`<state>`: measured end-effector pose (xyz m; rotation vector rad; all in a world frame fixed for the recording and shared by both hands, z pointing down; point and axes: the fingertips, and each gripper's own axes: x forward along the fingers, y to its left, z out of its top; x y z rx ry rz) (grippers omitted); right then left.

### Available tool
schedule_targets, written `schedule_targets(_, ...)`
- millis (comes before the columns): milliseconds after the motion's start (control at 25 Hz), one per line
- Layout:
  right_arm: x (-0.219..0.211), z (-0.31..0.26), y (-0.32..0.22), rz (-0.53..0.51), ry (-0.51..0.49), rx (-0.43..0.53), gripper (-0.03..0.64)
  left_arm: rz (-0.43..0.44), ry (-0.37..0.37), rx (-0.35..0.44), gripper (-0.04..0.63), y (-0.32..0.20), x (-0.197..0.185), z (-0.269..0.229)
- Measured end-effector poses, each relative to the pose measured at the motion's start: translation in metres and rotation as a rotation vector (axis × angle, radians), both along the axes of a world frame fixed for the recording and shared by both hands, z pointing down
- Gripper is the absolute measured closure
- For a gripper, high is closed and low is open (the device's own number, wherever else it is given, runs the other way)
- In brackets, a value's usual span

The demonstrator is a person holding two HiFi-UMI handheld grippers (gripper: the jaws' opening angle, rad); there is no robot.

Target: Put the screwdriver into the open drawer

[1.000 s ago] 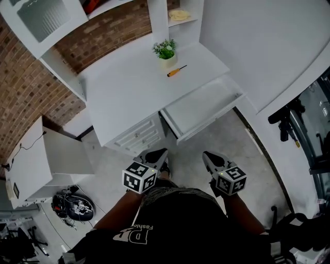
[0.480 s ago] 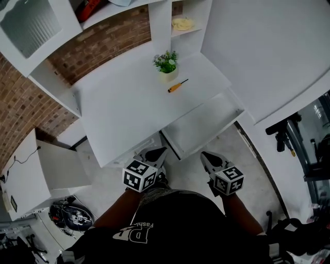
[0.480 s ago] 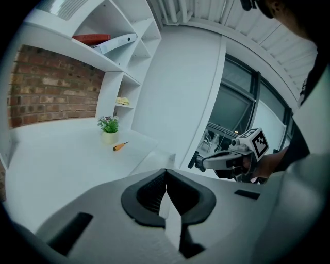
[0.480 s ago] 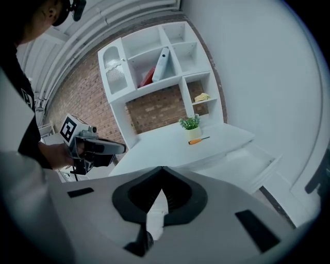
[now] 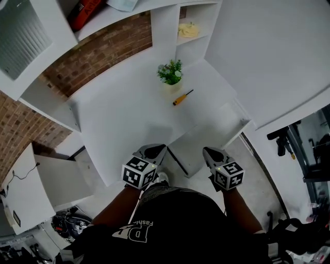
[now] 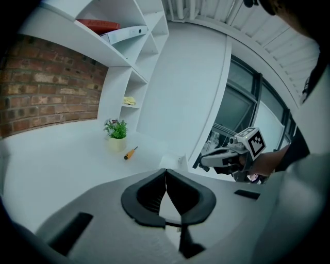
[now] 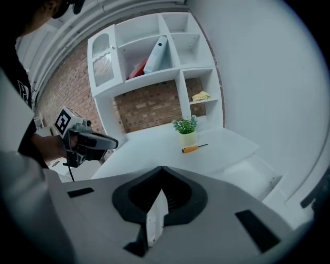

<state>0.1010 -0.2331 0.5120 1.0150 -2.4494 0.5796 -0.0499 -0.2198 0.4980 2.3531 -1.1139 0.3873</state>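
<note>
An orange-handled screwdriver [image 5: 182, 97] lies on the white desk [image 5: 118, 118], just right of a small potted plant [image 5: 170, 72]. The open drawer [image 5: 219, 131] sticks out from the desk's right front and holds nothing that I can see. Both grippers hang close to my body, short of the desk's front edge. My left gripper [image 5: 153, 151] is shut and empty, and so is my right gripper [image 5: 210, 154] beside the drawer's near corner. The left gripper view shows the screwdriver [image 6: 130, 152] far ahead past its closed tips [image 6: 165, 171]. From the right gripper [image 7: 161, 170], the screwdriver [image 7: 194, 148] and the drawer [image 7: 250, 170] show.
White shelves rise behind the desk, with a yellow cloth [image 5: 188, 29] in a cubby and a red book [image 5: 85, 13] higher up. A brick wall [image 5: 98, 49] backs the desk. A low white cabinet [image 5: 31, 180] stands to the left, black equipment [image 5: 281, 139] to the right.
The desk and the drawer have come closer and lower in the head view. Both grippers stay shut and low near my body, and the screwdriver has not moved on the desk.
</note>
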Motion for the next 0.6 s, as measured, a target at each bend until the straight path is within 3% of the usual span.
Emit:
schedule_targets(360, -0.026, -0.001, -0.05, 0.022, 0.071, 0.041, 0.611, 0.043, -0.004, -0.008, 0.577, -0.037, -0.033, 0.012)
schedule_targets(600, -0.032, -0.002, -0.076, -0.072, 0.217, 0.099, 0.611, -0.012, 0.003, -0.009, 0.577, -0.043, -0.056, 0.018)
